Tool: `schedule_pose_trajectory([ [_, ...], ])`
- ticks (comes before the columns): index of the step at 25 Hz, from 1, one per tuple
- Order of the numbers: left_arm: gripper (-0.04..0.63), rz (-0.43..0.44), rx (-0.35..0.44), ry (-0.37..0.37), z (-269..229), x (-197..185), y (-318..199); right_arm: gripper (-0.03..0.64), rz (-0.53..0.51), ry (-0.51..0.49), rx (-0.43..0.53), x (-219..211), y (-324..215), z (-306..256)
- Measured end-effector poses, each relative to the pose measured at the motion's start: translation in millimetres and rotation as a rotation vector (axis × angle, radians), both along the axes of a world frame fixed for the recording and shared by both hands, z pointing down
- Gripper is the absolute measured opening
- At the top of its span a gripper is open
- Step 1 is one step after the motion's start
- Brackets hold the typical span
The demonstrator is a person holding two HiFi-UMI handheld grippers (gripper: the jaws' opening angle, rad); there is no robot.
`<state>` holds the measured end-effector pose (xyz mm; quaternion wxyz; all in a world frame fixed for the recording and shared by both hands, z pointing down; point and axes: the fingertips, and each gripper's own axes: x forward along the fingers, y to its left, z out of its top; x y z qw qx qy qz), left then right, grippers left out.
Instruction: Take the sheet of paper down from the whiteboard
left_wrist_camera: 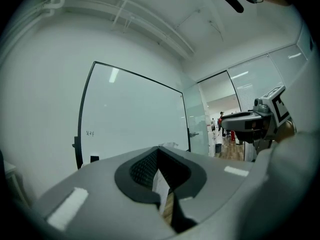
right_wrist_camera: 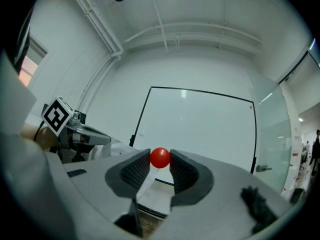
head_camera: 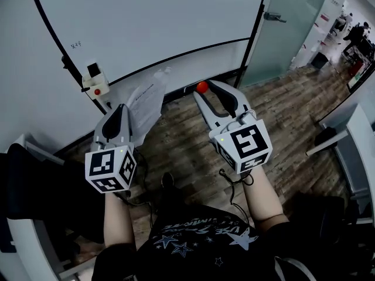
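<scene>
Paper is already off the board: the sheet of paper (head_camera: pixel 146 101) hangs crumpled from the left gripper (head_camera: pixel 121 109), whose jaws are clenched on its edge, apart from the whiteboard (head_camera: pixel 146 22). The right gripper (head_camera: pixel 203 92) has its jaws pinched on a red ball-shaped magnet (head_camera: pixel 202 87), probably the sheet's pin. What remains, I judge, is only setting both down. Nearby are a wall box with a red button (head_camera: pixel 95 84), a glass door (head_camera: pixel 287 22) and loose cables (head_camera: pixel 234 183) on the wood floor (head_camera: pixel 187 139); nothing blocks the way
</scene>
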<state>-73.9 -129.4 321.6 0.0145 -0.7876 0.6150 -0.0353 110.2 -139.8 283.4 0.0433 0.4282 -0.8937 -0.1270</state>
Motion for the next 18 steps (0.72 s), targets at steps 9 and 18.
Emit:
schedule_pose_trajectory([
  [9, 0.007, -0.013, -0.035, -0.01, 6.2, 22.9, 46.1, 0.132, -0.019, -0.036, -0.037, 21.1, 32.5, 10.6],
  [18, 0.008, 0.0, -0.046, -0.028, 5.8, 25.6, 50.2, 0.132, -0.024, -0.047, -0.038, 14.8, 35.4, 8.9],
])
